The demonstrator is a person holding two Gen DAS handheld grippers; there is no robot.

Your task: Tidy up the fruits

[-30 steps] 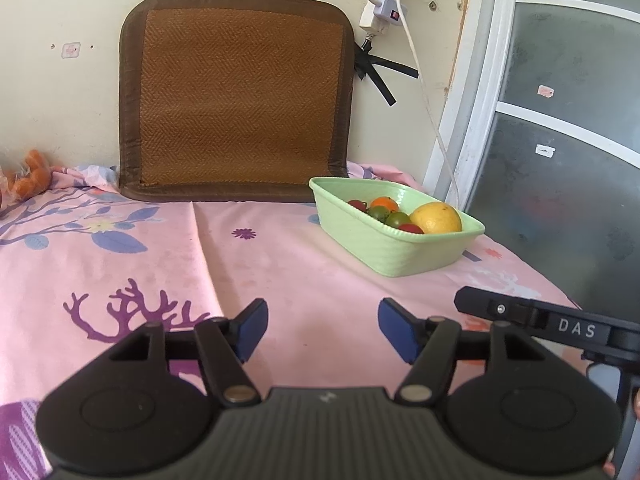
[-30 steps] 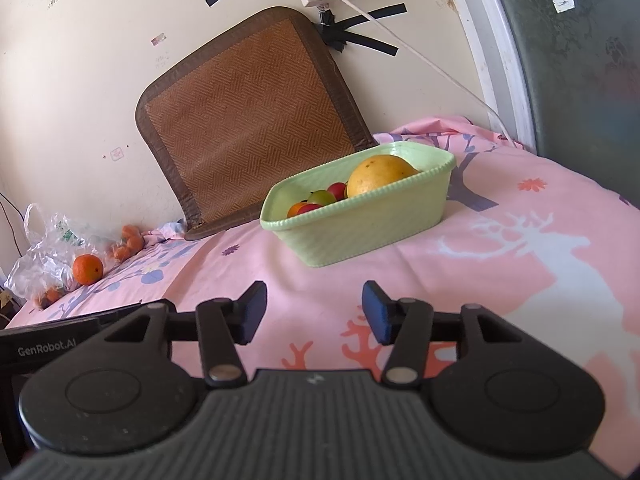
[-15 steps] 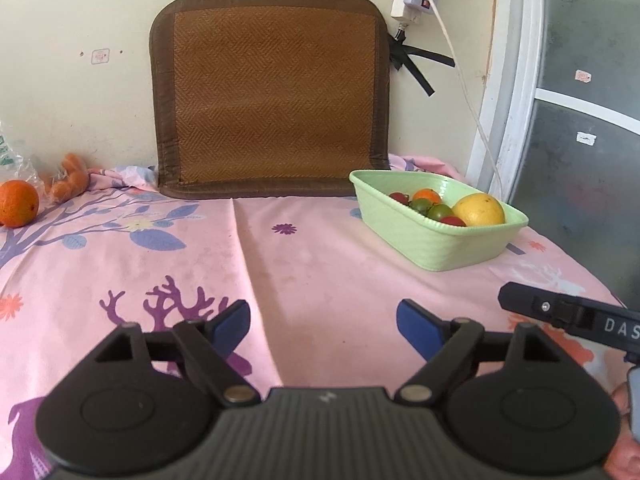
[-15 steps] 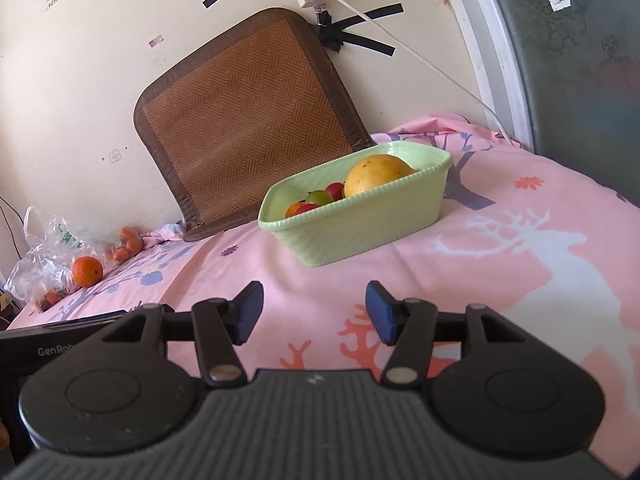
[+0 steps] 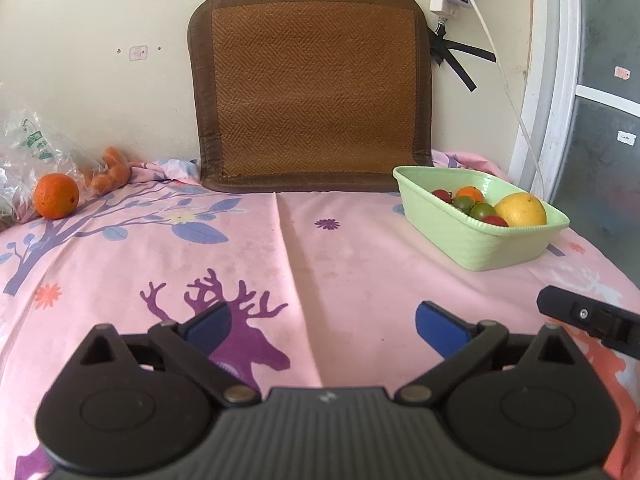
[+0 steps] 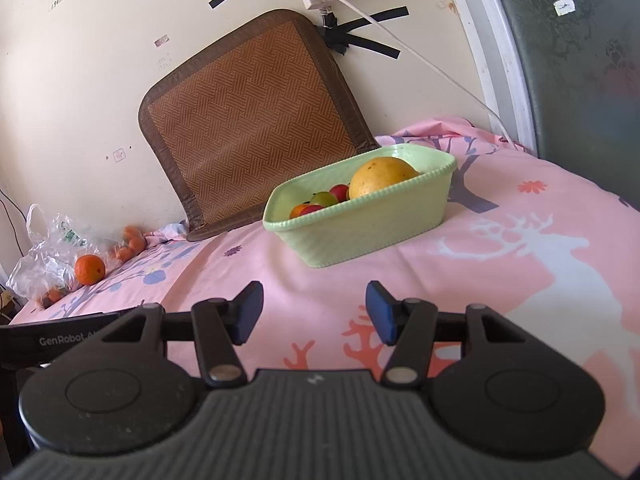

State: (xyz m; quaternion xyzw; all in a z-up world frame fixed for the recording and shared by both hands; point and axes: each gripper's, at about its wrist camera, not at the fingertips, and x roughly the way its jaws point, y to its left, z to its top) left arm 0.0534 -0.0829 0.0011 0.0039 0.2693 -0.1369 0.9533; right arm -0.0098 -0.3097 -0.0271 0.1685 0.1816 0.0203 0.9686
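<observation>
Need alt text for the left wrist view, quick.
The left hand-held gripper, jaws opening and empty, hovers over a pink sheet. A green basket of fruit sits right; a loose orange lies far left.

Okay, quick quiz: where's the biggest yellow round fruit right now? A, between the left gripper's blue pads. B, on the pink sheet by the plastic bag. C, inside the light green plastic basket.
C: the large yellow round fruit sits inside the light green plastic basket among smaller fruits.

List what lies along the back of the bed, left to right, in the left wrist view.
Clear plastic bag → round orange → brown woven mat leaning on the wall → pale green plastic basket of fruit.
</observation>
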